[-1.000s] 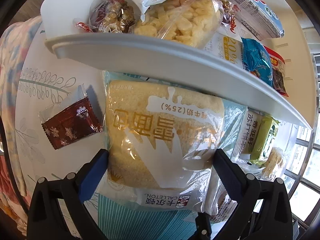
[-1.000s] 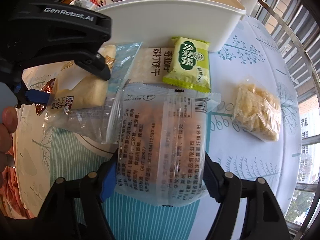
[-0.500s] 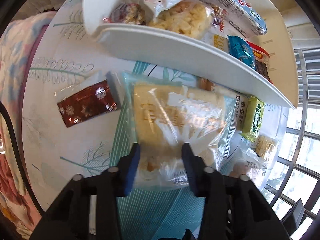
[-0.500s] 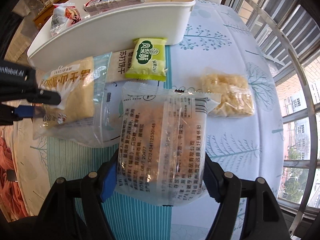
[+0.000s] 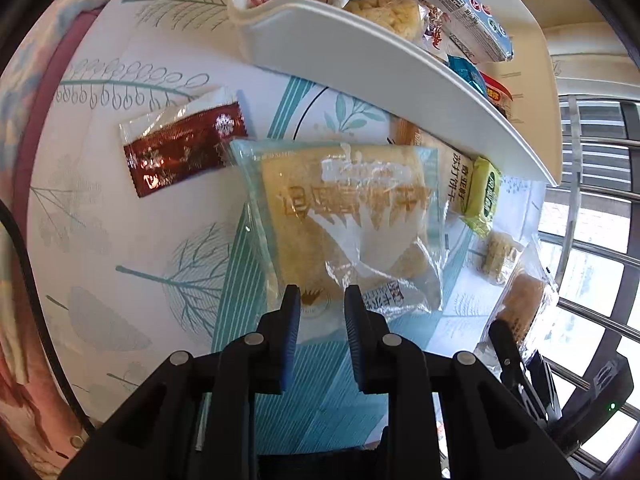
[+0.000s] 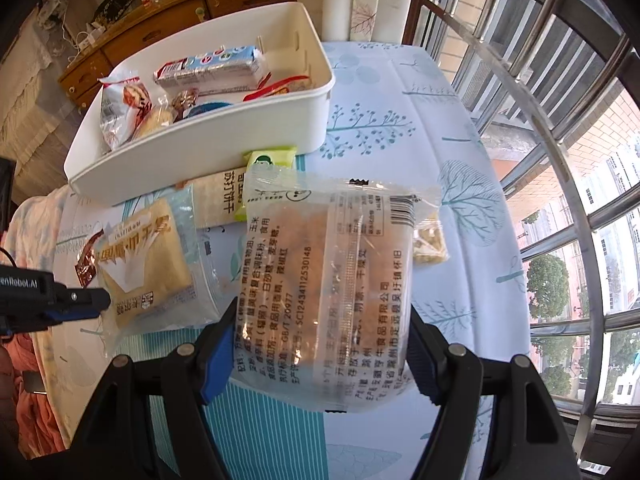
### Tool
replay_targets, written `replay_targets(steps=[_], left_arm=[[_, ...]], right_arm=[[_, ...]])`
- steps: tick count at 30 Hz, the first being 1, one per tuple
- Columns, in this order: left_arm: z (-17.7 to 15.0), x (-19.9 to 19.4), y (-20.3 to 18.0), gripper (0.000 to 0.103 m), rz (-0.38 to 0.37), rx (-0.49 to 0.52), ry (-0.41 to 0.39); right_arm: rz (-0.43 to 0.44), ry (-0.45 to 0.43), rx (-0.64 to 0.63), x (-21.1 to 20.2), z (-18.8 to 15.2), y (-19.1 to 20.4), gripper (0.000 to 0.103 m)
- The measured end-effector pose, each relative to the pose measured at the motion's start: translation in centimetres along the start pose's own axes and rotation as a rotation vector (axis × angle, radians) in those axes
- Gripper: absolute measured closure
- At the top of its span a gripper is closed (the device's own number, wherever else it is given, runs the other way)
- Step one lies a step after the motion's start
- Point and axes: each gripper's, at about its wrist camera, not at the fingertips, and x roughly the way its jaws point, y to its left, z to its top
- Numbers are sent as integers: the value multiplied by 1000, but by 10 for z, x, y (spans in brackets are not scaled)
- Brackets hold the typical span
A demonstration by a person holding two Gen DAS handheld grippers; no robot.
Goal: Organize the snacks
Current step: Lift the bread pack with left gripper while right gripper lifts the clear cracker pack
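A yellow cake packet [image 5: 348, 216] hangs tilted just above the tablecloth, in front of the white bin [image 5: 380, 60]. My left gripper [image 5: 318, 294] pinches the packet's near edge, and its jaws are still closing on the wrapper. The right wrist view shows the same cake packet [image 6: 140, 256] held up by the left gripper [image 6: 80, 300]. My right gripper [image 6: 320, 320] is shut on a clear packet of brown crisps [image 6: 328, 264], held in the air above the table. Several snacks lie inside the white bin [image 6: 200, 152].
A dark red packet [image 5: 184, 148] lies left of the cake. A cracker packet [image 6: 220, 200], a green packet [image 6: 268, 160] and a pale rice-crisp packet [image 6: 430, 244] lie by the bin's near wall. Window bars [image 6: 560, 160] run along the right.
The left jaws went from wide around the cake packet to pinching its near edge, and lifted it. The right gripper rose with the clear packet, bringing the bin's inside into view.
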Motion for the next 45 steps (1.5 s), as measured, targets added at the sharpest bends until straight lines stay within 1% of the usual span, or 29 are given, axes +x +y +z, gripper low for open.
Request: replay_targets(steps=[1,3,4,5,6,8,9,12,15,21,25,35,45], left_arm=[[-2,-2,5,73,-15,-12,0],[-2,-2,10,62,-52,-30,2],[-6,2,11,59,-85,-37,7],[-7,1,15,51,-109,-43,8],[-8,0,19,42,-117,-46,3],[-9,0,23,33,-122,-46,-10],[-9,0,25,29,-126,-49,-14],[-8,-2,35,23,-152,-63,-17],[-5,3,36,17,-150,-69,-20],[1,23,32,17,-167,-82,-15],[5,31,26,17,-164,-83,-13],[14,39,27,17,-164,-98,-12],[18,49,30,17,-167,-109,9]], right_arm=[[-1,-3,2,-2,1,0,30],[-5,-10,5,-6,2,-2,30],[-6,-13,5,-8,2,-3,30],[-7,-15,4,-10,2,-4,30],[-7,-17,3,-11,2,-5,30],[-4,-20,-4,-14,2,-5,30],[-3,-21,-7,-16,1,-5,30],[-1,-22,-20,-19,1,-6,30],[-2,-21,-31,-20,1,-5,30],[-6,-16,-48,-20,2,-5,30],[-9,-11,-55,-20,2,-5,30],[-16,4,-52,-18,2,-6,30],[-17,8,-48,-17,3,-6,30]])
